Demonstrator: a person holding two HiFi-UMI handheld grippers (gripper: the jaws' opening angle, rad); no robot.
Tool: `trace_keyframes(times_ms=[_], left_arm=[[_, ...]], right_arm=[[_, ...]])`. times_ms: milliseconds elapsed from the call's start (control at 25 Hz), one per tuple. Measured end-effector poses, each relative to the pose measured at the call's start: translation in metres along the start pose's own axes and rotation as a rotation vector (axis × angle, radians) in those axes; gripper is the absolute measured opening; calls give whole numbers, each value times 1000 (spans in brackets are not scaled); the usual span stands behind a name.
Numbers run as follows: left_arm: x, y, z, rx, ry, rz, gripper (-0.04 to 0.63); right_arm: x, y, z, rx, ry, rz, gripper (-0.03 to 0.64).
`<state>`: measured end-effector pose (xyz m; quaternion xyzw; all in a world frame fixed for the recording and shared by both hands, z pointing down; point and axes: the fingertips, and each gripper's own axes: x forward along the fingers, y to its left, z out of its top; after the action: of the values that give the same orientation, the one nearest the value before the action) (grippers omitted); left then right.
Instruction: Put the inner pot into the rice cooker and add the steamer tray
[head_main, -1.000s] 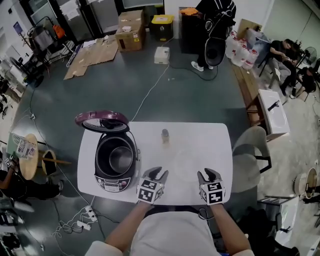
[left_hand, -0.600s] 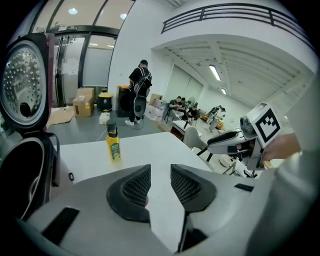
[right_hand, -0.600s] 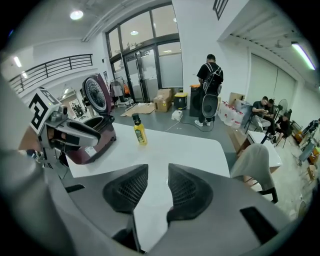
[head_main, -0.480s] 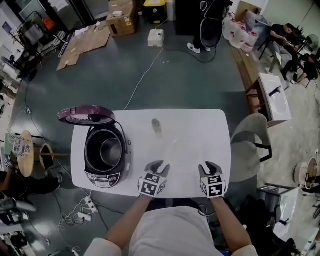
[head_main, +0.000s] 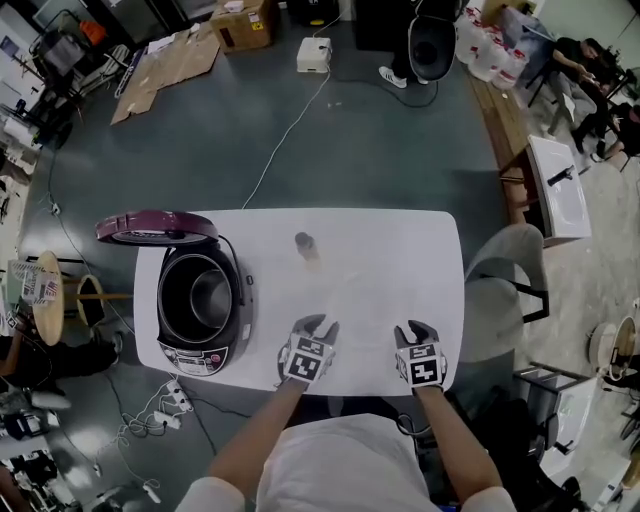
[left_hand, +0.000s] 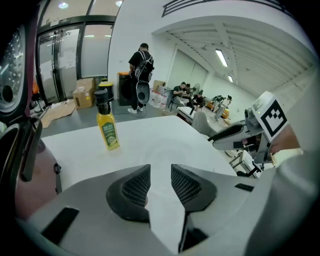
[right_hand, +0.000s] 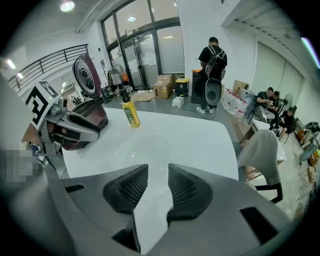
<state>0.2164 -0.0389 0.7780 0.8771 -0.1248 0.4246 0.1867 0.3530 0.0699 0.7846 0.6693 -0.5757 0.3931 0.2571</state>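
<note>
Both grippers hover over the near edge of the table, side by side, and neither holds anything. On the left gripper the jaws are apart with only bare tabletop in the gap; the right gripper is the same, released and empty. The pads are dark cross-hatched rubber on smooth grey moulded fingers, presumably for bite on slick parts. The rice cooker sits at the left edge with its maroon lid hinged fully back, so the cavity is open from above. The inner pot looks already seated: a dark round bowl inside the housing, though that's my read only. For the steamer tray, the only candidate is a faint round outline on the white top mid-table, just ahead of both grippers. It looks clear or white and is too pale to confirm. The symmetric stance suggests a two-handed rim lift next. A yellow bottle with a dark cap stands upright toward the far edge, apart from everything.
</note>
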Motion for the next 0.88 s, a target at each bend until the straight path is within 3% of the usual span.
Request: trace_keyframes(times_ms=[880], left_arm=[[86,31,-53,-166,162,65,160]], right_arm=[[90,-40,-52,59,203,-33,140]])
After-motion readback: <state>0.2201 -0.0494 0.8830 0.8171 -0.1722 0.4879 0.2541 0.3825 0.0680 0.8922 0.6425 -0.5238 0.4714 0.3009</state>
